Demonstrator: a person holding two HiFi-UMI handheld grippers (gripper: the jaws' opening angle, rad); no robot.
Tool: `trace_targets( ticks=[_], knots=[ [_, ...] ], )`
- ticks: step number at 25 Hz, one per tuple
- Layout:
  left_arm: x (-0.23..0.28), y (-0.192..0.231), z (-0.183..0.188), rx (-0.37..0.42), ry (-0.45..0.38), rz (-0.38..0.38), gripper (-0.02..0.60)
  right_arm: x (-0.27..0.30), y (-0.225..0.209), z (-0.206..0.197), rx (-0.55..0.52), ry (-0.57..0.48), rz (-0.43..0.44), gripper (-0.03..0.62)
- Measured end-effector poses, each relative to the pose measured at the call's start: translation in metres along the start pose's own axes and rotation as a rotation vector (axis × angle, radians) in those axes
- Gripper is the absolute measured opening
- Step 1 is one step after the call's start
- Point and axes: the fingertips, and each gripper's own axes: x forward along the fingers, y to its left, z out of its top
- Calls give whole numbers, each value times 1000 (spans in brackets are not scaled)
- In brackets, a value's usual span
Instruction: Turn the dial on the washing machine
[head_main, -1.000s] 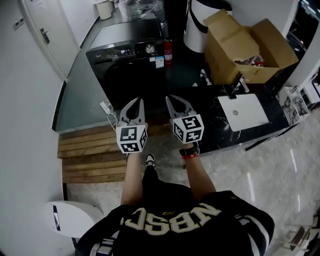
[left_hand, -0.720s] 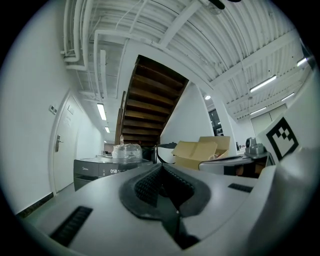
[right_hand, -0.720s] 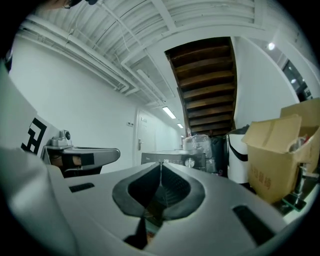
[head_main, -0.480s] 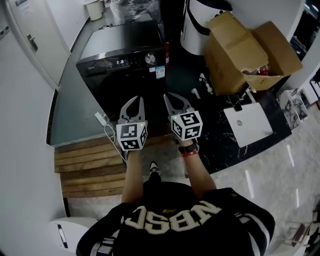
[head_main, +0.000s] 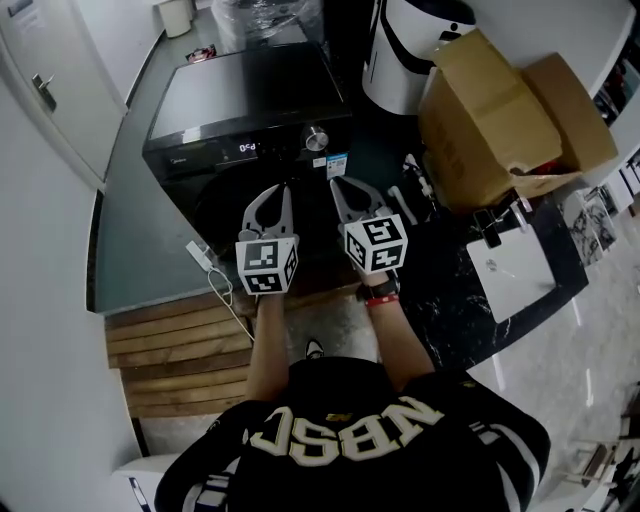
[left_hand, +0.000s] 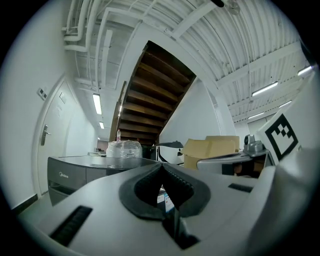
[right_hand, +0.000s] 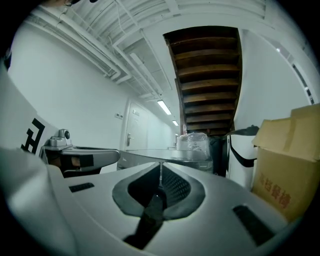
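1. We held the left gripper (head_main: 277, 192) and the right gripper (head_main: 340, 185) side by side, facing the front of the black washing machine (head_main: 240, 95).
2. The left gripper's jaws were closed tip to tip, with nothing between them.
3. The right gripper's jaws were likewise pressed together and empty.
4. The silver dial (head_main: 317, 139) sat on the control strip along the machine's top front edge, towards its right end, and neither gripper touched it.
5. A cardboard box (head_main: 500, 110) stood to the right of the machine.
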Motion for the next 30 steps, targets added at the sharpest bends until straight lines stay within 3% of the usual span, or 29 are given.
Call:
trace_targets(
  ticks=[10, 18, 30],
  knots=[
    [46, 37, -30, -44, 26, -57, 14, 63, -17, -16, -100, 55, -62, 29],
    [70, 55, -53, -61, 72, -69, 14, 100, -22, -28, -246, 111, -47, 48],
    [89, 65, -64, -38, 98, -63, 15, 143, -37, -35, -504, 156, -45, 144]
  ],
)
